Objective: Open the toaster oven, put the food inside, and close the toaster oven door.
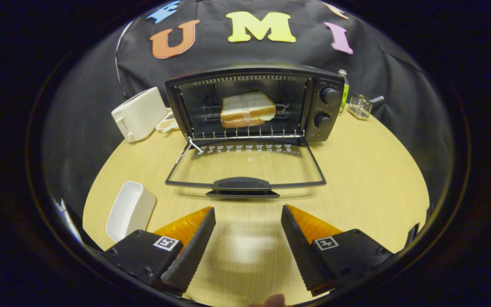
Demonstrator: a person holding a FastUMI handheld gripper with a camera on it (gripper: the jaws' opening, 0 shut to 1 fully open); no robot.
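Note:
A black toaster oven (322,106) stands at the back of the round wooden table (365,187). Its glass door (245,168) lies folded down flat, with the handle (241,184) pointing toward me. A wrapped sandwich (247,109) rests on the wire rack inside the oven. My gripper (248,215) hovers over the table just in front of the door handle. Its fingers are spread wide and hold nothing.
A white toaster (139,114) sits left of the oven, with a small snack packet (166,123) beside it. An empty white rectangular dish (129,209) lies left of my fingers. A small wire rack (359,105) and a green bottle (345,91) stand right of the oven.

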